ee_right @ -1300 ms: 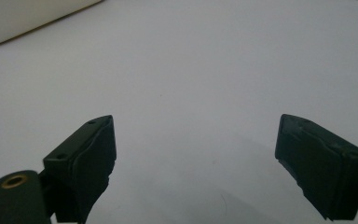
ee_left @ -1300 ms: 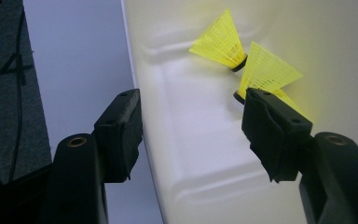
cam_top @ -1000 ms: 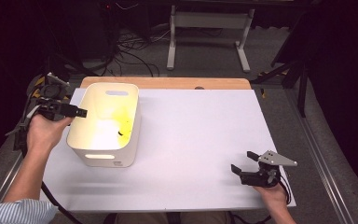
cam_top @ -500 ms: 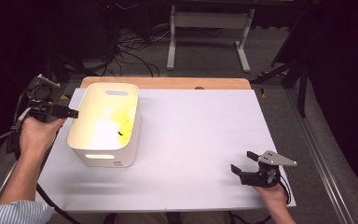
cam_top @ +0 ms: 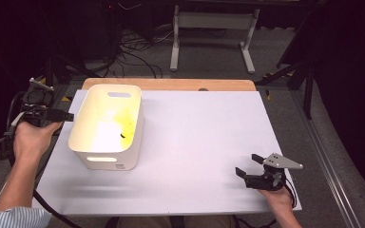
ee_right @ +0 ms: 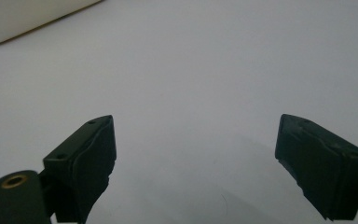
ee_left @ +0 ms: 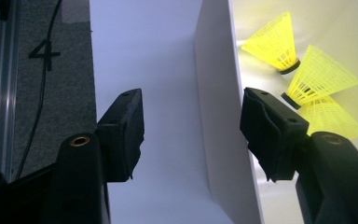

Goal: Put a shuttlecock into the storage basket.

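Left gripper (ee_left: 191,121): jaws spread, one on each side of the bin wall, not pressing it.
Bin (cam_top: 105,159): white, on the table's (cam_top: 209,142) left part.
Shuttlecocks (ee_left: 319,77): three yellow, inside the bin.
Right gripper (cam_top: 248,165): jaws spread, empty, near the table's right front corner.

white rectangular tabletop sheet (cam_top: 195,142) | light wooden board edge (cam_top: 171,84) behind it | grey metal stand frame (cam_top: 214,33) on floor | black floor cables (cam_top: 128,52) beside stand
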`<state>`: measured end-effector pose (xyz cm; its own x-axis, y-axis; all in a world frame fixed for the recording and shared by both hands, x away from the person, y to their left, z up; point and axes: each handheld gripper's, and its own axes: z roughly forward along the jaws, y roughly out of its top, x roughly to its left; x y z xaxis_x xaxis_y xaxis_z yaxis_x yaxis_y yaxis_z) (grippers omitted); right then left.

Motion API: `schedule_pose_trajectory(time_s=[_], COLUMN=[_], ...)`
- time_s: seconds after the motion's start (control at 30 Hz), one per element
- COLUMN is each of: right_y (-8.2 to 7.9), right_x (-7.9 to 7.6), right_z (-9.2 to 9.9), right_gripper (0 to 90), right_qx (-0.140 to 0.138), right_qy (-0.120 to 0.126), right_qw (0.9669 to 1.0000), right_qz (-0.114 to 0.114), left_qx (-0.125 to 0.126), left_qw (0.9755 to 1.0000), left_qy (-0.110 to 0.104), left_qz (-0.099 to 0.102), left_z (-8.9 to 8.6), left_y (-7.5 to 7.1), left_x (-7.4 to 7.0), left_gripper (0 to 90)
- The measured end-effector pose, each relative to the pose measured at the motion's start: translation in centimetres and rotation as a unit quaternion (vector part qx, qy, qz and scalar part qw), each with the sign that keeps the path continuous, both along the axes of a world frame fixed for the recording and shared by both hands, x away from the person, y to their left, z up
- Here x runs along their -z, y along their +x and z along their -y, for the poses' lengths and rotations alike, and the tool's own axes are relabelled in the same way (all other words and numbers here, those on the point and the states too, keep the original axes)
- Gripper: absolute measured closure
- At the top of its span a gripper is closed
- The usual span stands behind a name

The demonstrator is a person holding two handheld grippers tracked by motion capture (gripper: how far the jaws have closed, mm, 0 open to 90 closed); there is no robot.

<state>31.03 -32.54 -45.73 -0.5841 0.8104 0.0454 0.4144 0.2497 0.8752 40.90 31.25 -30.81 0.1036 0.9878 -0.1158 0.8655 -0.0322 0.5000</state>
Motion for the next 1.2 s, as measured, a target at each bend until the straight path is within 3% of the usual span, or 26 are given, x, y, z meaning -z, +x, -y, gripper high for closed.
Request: schedule_pose_trajectory(time_s=[0.3, 1.2], right_y=[0.0, -0.1], right_x=[0.0, -0.1], right_z=[0.1, 0.0], right_gripper=[13.2, 13.3], right_qx=[0.001, 0.001], right_qy=[0.003, 0.003], right_qw=[1.0000, 1.0000], right_qz=[0.002, 0.004], left_qx=[-0.009, 0.001], left_qw=[1.0000, 0.9999], left_qy=[0.002, 0.009], left_qz=[0.004, 0.005], left_z=[-0.6, -0.3], left_y=[-0.5, -2.0], left_x=[0.5, 2.1], left_gripper=[41.3, 36.2])
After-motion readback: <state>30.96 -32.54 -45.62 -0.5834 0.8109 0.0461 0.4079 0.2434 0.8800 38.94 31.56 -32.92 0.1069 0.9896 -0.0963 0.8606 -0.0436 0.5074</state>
